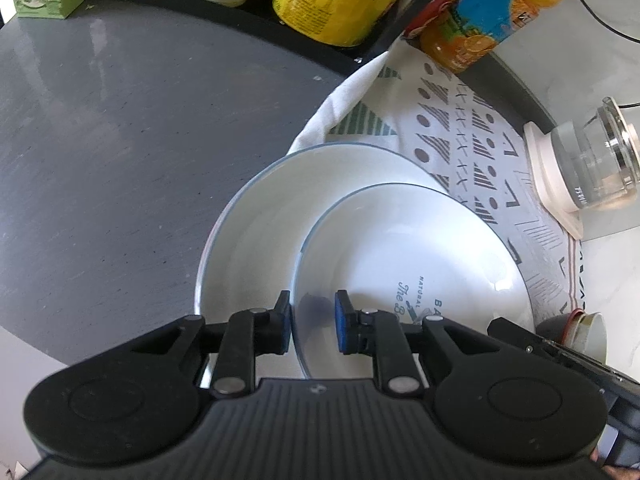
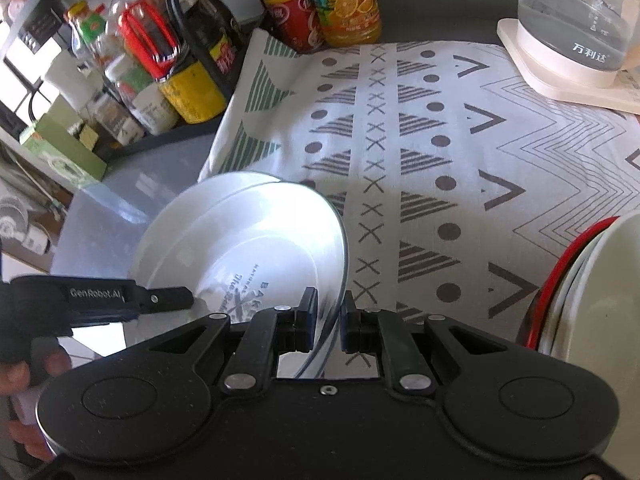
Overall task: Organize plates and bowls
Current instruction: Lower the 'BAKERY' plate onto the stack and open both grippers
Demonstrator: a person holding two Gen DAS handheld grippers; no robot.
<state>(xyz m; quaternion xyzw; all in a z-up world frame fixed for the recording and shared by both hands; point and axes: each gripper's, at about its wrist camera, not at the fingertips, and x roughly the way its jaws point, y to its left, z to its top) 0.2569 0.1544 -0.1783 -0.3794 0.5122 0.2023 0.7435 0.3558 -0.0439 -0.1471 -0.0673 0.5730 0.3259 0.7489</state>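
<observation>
1. A grey countertop (image 1: 120, 140) takes up most of the left wrist view, with a patterned cloth (image 2: 420, 152) spread over its right part.
2. Two white bowls lie at the cloth's left edge. The larger bowl (image 1: 260, 216) is underneath and sits partly on bare counter; the smaller bowl (image 1: 420, 248), with printed lettering inside, is tilted and rests in it.
3. The right gripper (image 2: 328, 316) pinches the smaller bowl's right rim, one pad inside the wall and one outside, pressed on it.
4. The left gripper (image 1: 312, 320) straddles the same bowl's left rim. The outer pad touches the wall, but a gap shows at the blue inner pad, so the grip looks slack, the fingers barely parted.
5. A glass kettle (image 2: 576, 32) on a cream base stands at the cloth's far right corner.
6. Bottles and jars (image 2: 168, 60) crowd the back of the counter; an orange juice bottle (image 2: 348, 0) stands at the cloth's far edge.
</observation>
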